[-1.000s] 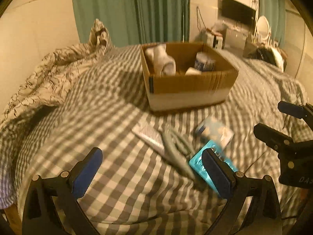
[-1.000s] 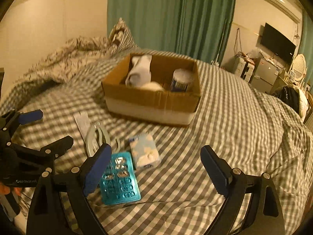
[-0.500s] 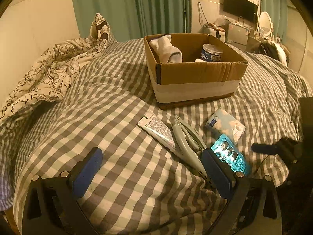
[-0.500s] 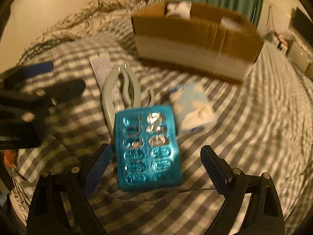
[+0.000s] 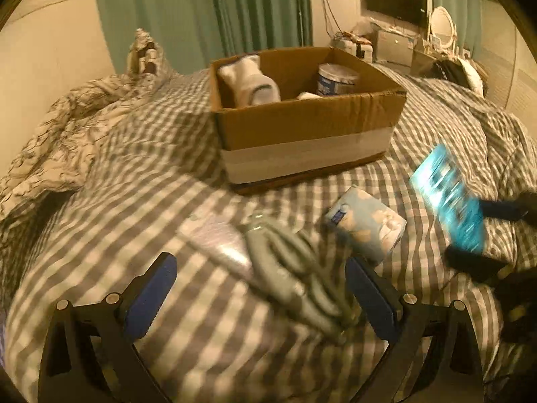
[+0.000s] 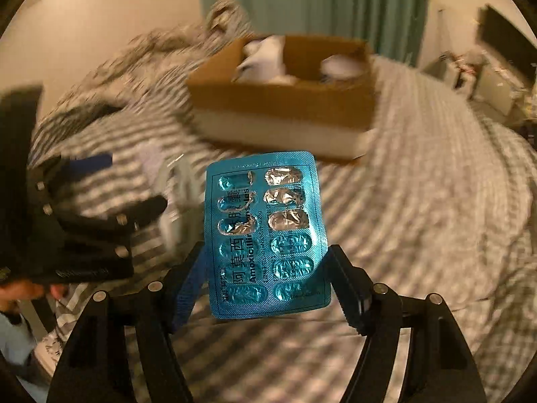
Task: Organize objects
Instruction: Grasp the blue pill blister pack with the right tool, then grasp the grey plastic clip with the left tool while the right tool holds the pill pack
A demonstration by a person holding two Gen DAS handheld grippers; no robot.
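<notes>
Bedroom, grey-and-white checked bed cover as the work surface, teal curtains behind. Open brown cardboard box with a white band sits mid-bed and already holds white rolled socks, a small round tin and something pale I can't identify. So partly done. Left on the cover: pale blue patterned tissue pack, grey-green plier-like tool and a white flat tube partly under it. My right claw pinches the teal amoxicillin blister pack by its lower edges, lifted clear of the bed, short of the box. My left claw is spread, empty, low over the tool. Versus half a second ago: the pack lay flat between my spread right fingers; now it's gripped and airborne, with the box further off in view. Left has moved in towards the tool.
</notes>
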